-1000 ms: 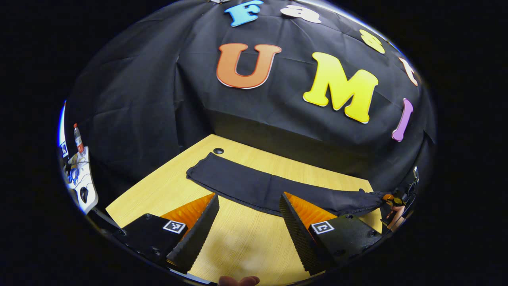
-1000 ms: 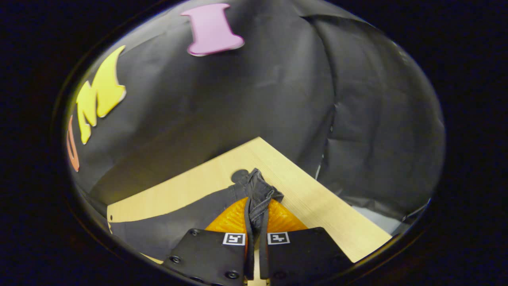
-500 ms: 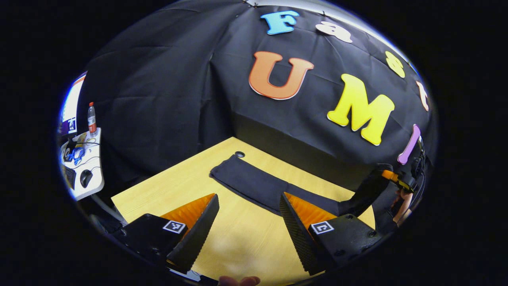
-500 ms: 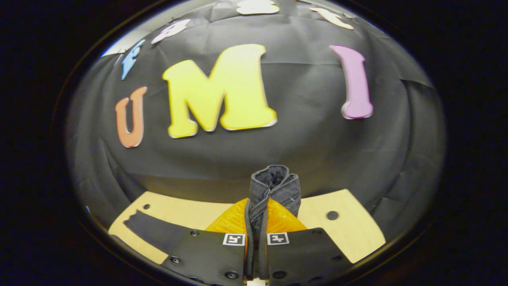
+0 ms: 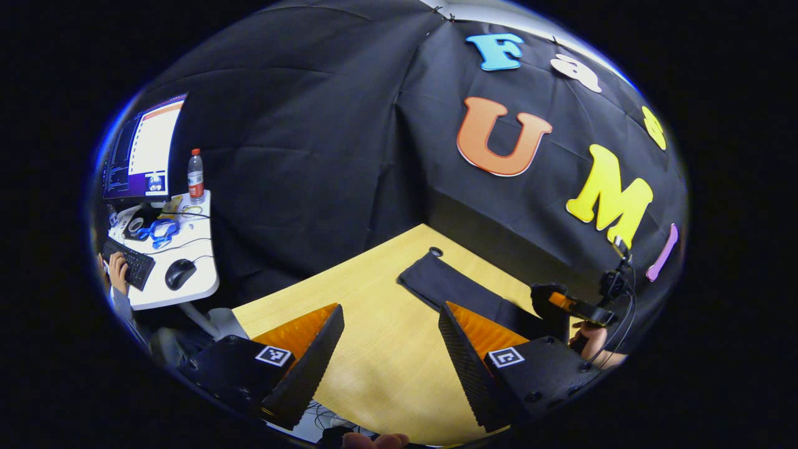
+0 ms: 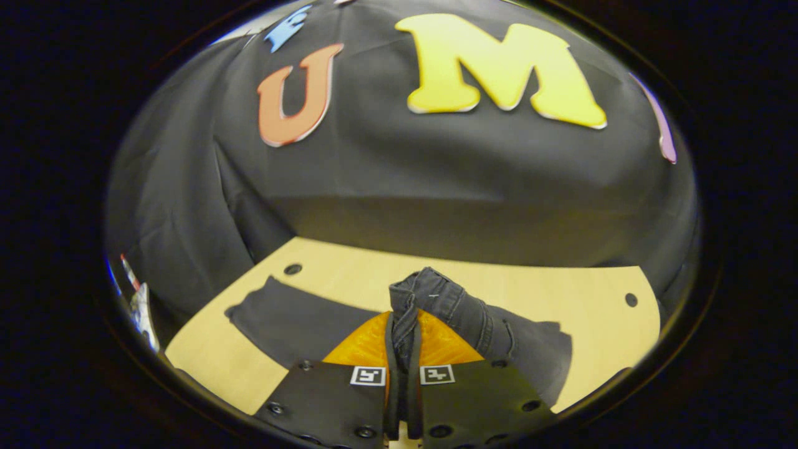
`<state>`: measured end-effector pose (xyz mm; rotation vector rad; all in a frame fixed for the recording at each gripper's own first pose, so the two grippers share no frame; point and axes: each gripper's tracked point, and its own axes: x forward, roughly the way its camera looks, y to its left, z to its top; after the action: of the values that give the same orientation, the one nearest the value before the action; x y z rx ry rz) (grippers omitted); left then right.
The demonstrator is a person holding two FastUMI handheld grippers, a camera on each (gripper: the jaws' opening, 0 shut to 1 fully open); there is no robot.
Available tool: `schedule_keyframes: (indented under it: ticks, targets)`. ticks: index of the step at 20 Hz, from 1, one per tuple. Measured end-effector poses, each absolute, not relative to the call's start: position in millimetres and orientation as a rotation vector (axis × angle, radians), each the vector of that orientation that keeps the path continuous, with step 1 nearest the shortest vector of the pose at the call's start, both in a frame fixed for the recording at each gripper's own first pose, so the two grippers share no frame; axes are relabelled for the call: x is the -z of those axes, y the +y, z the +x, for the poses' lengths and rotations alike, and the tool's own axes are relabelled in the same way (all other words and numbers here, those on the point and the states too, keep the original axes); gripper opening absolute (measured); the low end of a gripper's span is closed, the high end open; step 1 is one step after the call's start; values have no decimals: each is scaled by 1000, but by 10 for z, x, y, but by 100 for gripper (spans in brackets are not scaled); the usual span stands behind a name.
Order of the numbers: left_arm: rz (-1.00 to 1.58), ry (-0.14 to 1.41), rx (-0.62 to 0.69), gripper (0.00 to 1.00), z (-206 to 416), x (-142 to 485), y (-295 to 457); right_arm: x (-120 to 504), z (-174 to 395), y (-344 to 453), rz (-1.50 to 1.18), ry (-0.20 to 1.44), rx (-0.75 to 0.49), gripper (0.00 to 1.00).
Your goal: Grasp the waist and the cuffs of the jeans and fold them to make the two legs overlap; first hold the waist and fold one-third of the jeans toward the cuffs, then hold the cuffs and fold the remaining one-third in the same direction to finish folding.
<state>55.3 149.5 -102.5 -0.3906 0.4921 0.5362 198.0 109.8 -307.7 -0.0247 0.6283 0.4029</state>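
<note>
Jeans (image 6: pixel 293 321) lie stretched along the far side of the desk (image 6: pixel 580 318), one end pinched in the right tool (image 6: pixel 402 349), whose two fingers are closed on a bunched fold of the dark denim. In the right gripper view that fold stands up between the fingers, and more denim (image 6: pixel 530 349) drapes down to the desk on the right of the tool. The flat leg reaches left toward a round hole (image 6: pixel 292 269) near the desk's far left corner; its end stops just short of the hole. A second hole (image 6: pixel 631 300) sits near the far right edge, with bare wood around it.

The left tool (image 5: pixel 389 349) hangs over the near part of the desk (image 5: pixel 380 349) with its fingers spread wide and nothing between them. Open wood lies ahead of it, between its fingers and the cloth. In the left gripper view the jeans (image 5: pixel 455 290) run from the hole (image 5: pixel 436 252) at the far corner toward the right, where the right tool (image 5: pixel 570 304) and the hand (image 5: pixel 592 343) holding it show at the edge, a cable hanging from them.

Black cloth (image 5: pixel 299 143) walls the booth on the far and left sides, close behind the desk's back edge. Beyond the cloth at left stands a white side table (image 5: pixel 187 287) with a monitor (image 5: pixel 140 149), a bottle (image 5: pixel 195 178), a keyboard (image 5: pixel 128 268) under a person's hand (image 5: pixel 117 269), and a mouse (image 5: pixel 179 273).
</note>
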Motion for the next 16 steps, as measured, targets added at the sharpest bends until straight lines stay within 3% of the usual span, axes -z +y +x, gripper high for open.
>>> schedule_keyframes:
  ticks: [2, 3, 5, 6, 8, 9, 10, 11, 12, 16]
  targets:
    - [-409, 501, -555, 98, 529, 1055, 1523, 3503, 1883, 1287, -96, 695, -423, 1]
    - [-418, 509, -557, 98, 516, 1069, 1524, 3669, 1847, 1355, -125, 722, -429, 6]
    - [-433, 520, -550, 99, 513, 1085, 1504, 3932, 1767, 1406, -199, 764, -445, 6]
    - [-440, 524, -542, 98, 506, 1104, 1505, 3973, 1760, 1406, -222, 764, -450, 1]
    - [-459, 539, -524, 98, 520, 1144, 1477, 3984, 1730, 1456, -250, 761, -484, 6]
    - [-468, 546, -518, 98, 530, 1159, 1462, 4010, 1686, 1508, -232, 782, -517, 14]
    - [-477, 551, -512, 99, 545, 1175, 1458, 4022, 1645, 1522, -213, 808, -536, 17]
    - [-482, 559, -505, 99, 572, 1185, 1436, 4016, 1618, 1528, -192, 822, -552, 30]
    - [-485, 567, -500, 98, 586, 1199, 1436, 3975, 1586, 1569, -165, 827, -565, 35]
    - [-523, 578, -461, 98, 808, 1272, 1441, 3451, 1385, 1497, -58, 804, -598, 82]
